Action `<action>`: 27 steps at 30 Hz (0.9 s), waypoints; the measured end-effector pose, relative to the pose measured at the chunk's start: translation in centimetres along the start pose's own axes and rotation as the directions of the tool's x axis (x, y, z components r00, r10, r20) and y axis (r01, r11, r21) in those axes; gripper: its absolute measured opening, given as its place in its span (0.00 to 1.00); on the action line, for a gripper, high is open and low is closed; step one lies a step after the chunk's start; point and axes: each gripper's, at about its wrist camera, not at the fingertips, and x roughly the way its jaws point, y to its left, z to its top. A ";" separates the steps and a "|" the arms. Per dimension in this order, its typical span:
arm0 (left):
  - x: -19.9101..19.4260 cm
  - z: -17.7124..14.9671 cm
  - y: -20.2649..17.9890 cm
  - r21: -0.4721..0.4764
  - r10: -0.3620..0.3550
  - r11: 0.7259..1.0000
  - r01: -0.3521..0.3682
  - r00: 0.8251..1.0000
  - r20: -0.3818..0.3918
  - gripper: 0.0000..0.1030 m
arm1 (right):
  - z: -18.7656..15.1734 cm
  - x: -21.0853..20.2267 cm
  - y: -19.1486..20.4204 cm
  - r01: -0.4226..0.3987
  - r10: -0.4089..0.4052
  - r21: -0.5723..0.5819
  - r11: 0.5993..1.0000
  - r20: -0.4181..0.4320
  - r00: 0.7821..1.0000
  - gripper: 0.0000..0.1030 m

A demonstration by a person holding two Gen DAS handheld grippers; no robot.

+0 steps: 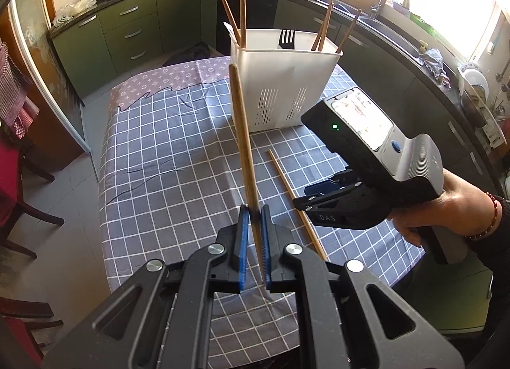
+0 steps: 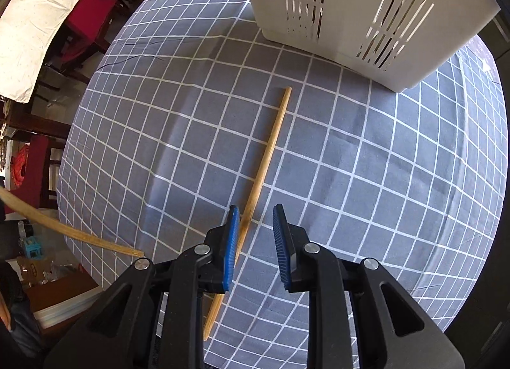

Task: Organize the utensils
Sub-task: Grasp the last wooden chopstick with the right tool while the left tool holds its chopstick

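My left gripper [image 1: 254, 212] is shut on a wooden chopstick [image 1: 243, 145] and holds it upright above the table, in front of the white utensil holder [image 1: 280, 88]. The holder has several chopsticks [image 1: 243, 11] and a black fork [image 1: 286, 38] standing in it. A second chopstick [image 1: 295, 200] lies flat on the checked cloth; in the right wrist view this lying chopstick [image 2: 264, 165] runs under my open right gripper [image 2: 255, 219], beside the left pad. The held chopstick [image 2: 63, 232] shows at the left edge, and the holder [image 2: 366, 11] at the top.
The table [image 1: 165, 152] has a grey checked cloth and ends close on the left and near sides. Red chairs [image 1: 12, 184] stand left of it. Green kitchen cabinets [image 1: 127, 24] and a counter with a sink [image 1: 392, 31] lie behind.
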 end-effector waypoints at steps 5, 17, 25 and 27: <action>-0.1 -0.1 -0.1 0.013 -0.002 1.000 0.002 1.000 0.005 0.07 | 0.7 0.4 1.1 0.020 -0.021 -0.007 1.000 -0.008 1.000 0.22; -0.4 -0.4 0.0 0.022 -0.002 1.000 0.001 1.000 0.012 0.07 | 1.4 1.6 3.1 0.082 -0.083 -0.019 0.996 -0.030 0.996 0.16; -0.6 -0.3 -0.2 0.028 0.002 1.000 -0.002 1.000 0.011 0.08 | 2.1 2.3 3.3 0.078 -0.078 -0.039 0.996 -0.016 0.997 0.08; -0.6 -0.4 -0.2 0.030 0.003 1.000 -0.003 1.000 0.010 0.07 | 1.9 2.0 3.2 0.062 -0.062 -0.044 0.997 0.001 0.998 0.07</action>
